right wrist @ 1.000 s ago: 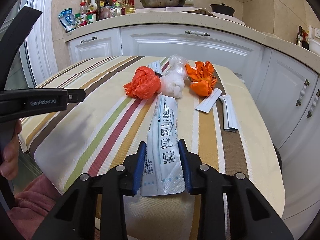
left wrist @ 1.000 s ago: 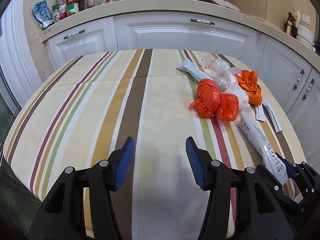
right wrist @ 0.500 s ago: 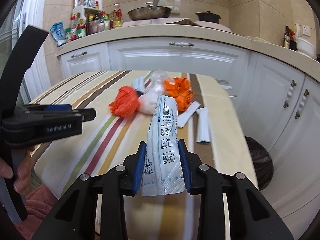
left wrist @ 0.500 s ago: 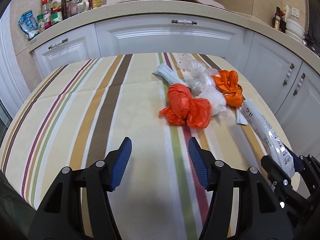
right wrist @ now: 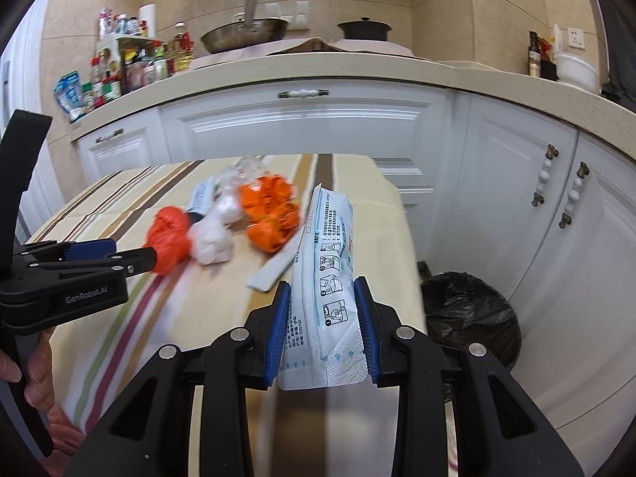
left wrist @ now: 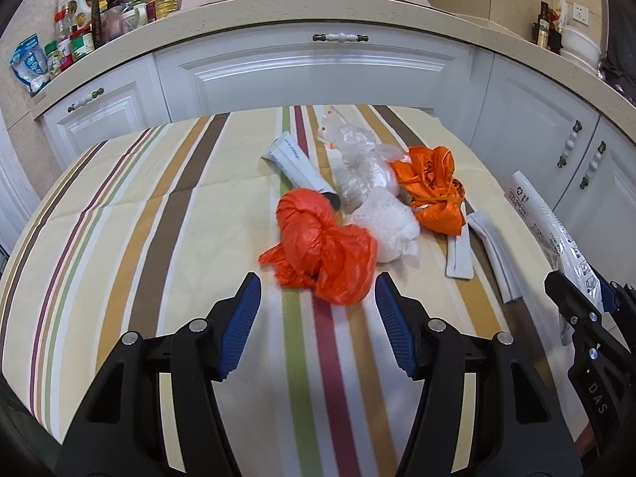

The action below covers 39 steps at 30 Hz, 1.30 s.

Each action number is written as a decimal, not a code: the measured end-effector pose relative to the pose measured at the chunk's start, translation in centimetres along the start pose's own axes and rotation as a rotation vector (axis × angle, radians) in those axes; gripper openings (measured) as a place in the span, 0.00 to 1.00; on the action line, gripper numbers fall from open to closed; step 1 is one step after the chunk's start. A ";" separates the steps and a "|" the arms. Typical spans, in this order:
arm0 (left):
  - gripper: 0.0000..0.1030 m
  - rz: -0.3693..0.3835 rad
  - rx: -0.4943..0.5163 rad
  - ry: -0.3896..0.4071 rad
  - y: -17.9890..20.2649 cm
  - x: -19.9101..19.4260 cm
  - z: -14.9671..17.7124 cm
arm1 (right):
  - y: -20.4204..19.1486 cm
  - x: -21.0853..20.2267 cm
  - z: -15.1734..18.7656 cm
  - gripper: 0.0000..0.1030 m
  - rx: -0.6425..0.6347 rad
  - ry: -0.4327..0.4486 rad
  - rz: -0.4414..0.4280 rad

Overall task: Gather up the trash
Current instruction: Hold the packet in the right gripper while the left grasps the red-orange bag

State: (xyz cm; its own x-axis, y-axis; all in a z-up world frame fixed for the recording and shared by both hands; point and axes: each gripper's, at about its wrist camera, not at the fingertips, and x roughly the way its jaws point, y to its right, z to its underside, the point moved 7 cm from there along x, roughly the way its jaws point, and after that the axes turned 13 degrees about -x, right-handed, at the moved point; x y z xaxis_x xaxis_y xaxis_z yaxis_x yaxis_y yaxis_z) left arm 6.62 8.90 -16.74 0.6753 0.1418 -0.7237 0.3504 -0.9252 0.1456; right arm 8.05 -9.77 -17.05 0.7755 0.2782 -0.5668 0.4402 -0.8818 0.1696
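Observation:
Trash lies in a heap on the striped tablecloth (left wrist: 159, 238): a red-orange bag (left wrist: 318, 246), crumpled white plastic (left wrist: 387, 226), an orange bag (left wrist: 433, 194), clear film (left wrist: 357, 159), a white-blue wrapper (left wrist: 294, 161) and two paper strips (left wrist: 459, 254). My left gripper (left wrist: 317, 282) hovers just short of the red-orange bag; its jaws are opening with nothing between the pads. My right gripper (right wrist: 322, 290) is shut on a long printed white-blue package (right wrist: 326, 262), held in the air over the table's right edge. The package (left wrist: 556, 234) also shows at the right of the left wrist view.
A bin with a black liner (right wrist: 469, 314) stands on the floor right of the table, against white cabinets (right wrist: 516, 198). A counter (left wrist: 318, 16) with bottles, a pan and a pot runs behind. A hand (right wrist: 35, 373) holds the left gripper's handle.
My left gripper has closed in on the red-orange bag and its jaws have widened. My right gripper has lifted the package off the table and swung right, bringing the bin into view.

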 end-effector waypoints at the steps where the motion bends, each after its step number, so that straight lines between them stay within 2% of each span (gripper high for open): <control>1: 0.60 0.002 0.004 0.002 0.4 0.2 -0.2 | 0.4 0.1 0.0 0.32 0.006 -0.003 0.004; 6: 0.62 -0.024 0.031 0.008 1.6 1.6 -0.7 | 2.3 0.7 0.0 0.32 0.037 -0.012 0.017; 11: 0.60 -0.048 0.019 -0.005 1.1 3.0 -0.9 | 3.6 1.2 0.0 0.32 0.055 -0.018 0.021; 12: 0.58 -0.051 0.016 -0.003 0.8 3.2 -0.9 | 3.7 1.3 0.0 0.32 0.057 -0.018 0.022; 14: 0.42 -0.046 0.017 -0.009 0.6 3.5 -0.9 | 3.9 1.4 -0.1 0.32 0.058 -0.020 0.022; 20: 0.23 -0.021 0.016 -0.003 -0.1 3.4 -1.0 | 4.2 1.7 -0.2 0.32 0.061 -0.022 0.019; 30: 0.20 -0.028 0.000 0.057 -1.6 0.5 -1.9 | 4.3 1.4 -0.4 0.32 0.052 -0.010 0.041; 35: 0.20 0.015 0.039 0.120 0.4 -2.0 -3.0 | 5.5 0.9 -0.2 0.32 0.062 -0.006 0.069; 39: 0.20 0.077 0.080 0.137 3.5 -2.9 -3.4 | 6.9 0.4 0.4 0.32 0.074 -0.007 0.108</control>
State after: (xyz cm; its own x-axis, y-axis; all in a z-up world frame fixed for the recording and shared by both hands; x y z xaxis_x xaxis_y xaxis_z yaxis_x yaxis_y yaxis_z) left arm 8.10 6.40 -11.85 0.7822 0.1105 -0.6131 0.2445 -0.9596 0.1390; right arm 11.25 -15.93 -16.43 0.8130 0.1780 -0.5545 0.3199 -0.9321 0.1698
